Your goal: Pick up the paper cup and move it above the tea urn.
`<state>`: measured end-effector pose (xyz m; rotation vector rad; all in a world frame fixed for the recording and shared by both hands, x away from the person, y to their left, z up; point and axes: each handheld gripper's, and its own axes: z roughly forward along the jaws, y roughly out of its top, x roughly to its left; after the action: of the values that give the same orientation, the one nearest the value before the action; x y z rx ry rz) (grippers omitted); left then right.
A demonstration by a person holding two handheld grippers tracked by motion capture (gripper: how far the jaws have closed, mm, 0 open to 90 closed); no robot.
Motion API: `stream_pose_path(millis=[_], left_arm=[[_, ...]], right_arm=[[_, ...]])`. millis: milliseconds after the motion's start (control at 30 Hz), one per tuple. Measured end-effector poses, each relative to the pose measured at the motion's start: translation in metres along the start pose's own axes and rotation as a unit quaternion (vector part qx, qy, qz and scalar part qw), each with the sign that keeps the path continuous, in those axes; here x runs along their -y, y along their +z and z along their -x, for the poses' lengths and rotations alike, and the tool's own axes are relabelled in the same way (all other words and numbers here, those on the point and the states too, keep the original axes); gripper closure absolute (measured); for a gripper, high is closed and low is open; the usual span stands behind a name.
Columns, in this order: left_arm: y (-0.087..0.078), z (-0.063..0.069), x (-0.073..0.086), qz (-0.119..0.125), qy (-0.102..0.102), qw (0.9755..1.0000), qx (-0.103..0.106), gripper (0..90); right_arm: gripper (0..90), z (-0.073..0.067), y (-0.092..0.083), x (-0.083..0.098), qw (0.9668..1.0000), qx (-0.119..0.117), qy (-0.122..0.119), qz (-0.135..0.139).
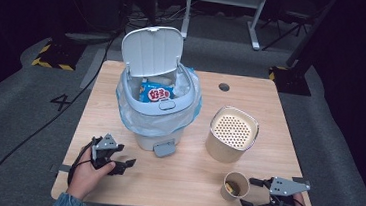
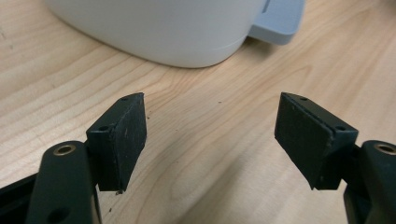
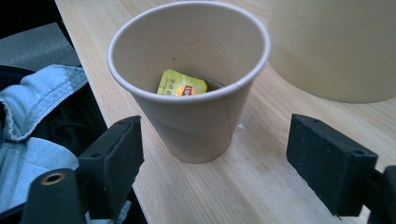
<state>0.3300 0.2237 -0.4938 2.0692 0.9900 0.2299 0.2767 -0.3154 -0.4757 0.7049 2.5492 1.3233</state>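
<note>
- Straddling the tan paper cup (image 3: 189, 88), right gripper (image 3: 215, 163) at the near right edge, flat black pads wide open, not touching; yellow tea-bag tag (image 3: 181, 87) inside.
- Left gripper (image 2: 210, 140) near left, jaws spread, empty, over pale wood-grain table (image 2: 205, 186).
- Farther: round cream canister (image 1: 231, 135) with perforated top, then white lidded bin (image 1: 155, 93), lid up.

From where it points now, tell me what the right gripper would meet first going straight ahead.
The right gripper would most likely meet the paper cup first: it stands upright just ahead, between the open jaws, untouched, with a yellow tea-bag tag inside.
</note>
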Motion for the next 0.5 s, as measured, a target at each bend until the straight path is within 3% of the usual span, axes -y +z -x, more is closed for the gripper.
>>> stream_pose_path(millis=[100,300,400,500], left_arm=[[0.008,-0.002,0.004,-0.023,0.011,0.9995,-0.017,25.1],[0.011,0.001,0.004,-0.024,0.03,0.9986,-0.036,24.1],[0.014,0.005,0.003,-0.035,0.052,0.9967,-0.051,22.5],[0.015,0.006,0.002,-0.036,0.054,0.9966,-0.052,21.3]], right_arm=[[19.7,-0.003,0.008,0.0,1.0,-0.004,0.004,0.004],[20.5,-0.009,0.023,0.0,0.9997,-0.012,0.005,0.021],[20.4,-0.012,0.028,0.0,0.9995,-0.006,0.004,0.03],[20.5,-0.012,0.031,0.001,0.9993,-0.001,0.003,0.036]])
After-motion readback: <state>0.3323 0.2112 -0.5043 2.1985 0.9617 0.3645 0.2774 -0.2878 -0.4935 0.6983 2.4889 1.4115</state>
